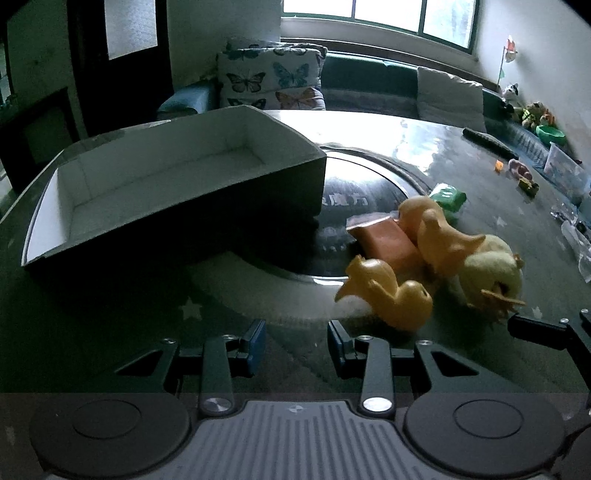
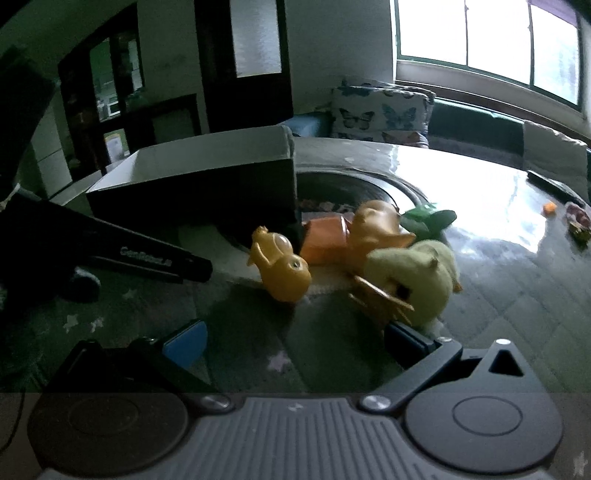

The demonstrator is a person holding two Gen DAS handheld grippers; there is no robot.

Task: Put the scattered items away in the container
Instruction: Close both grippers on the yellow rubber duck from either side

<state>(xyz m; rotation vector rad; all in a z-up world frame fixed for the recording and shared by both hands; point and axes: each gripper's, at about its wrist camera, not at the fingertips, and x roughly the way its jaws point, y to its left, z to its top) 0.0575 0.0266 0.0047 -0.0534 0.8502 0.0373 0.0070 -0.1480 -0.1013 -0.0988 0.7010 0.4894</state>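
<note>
The open box [image 1: 155,184] sat ahead-left of the left gripper [image 1: 296,341], empty, ready for filling. Ahead-right clustered a plush duck [image 2: 417,280] and rubber ducks [image 1: 388,291]. Both grippers stood apart, the right gripper [image 2: 295,339] seemingly lined up toward the plush.

Daylight pours through a wide window [image 1: 384,16] with a dark green frame, glaring off the glossy desk [image 1: 369,125]. Beyond the desk, a dark green sofa [image 1: 369,79] carries a butterfly-print cushion [image 1: 269,79] and a white cushion [image 1: 448,98]. Dark wooden cabinets [image 2: 122,92] line the dim white wall.
</note>
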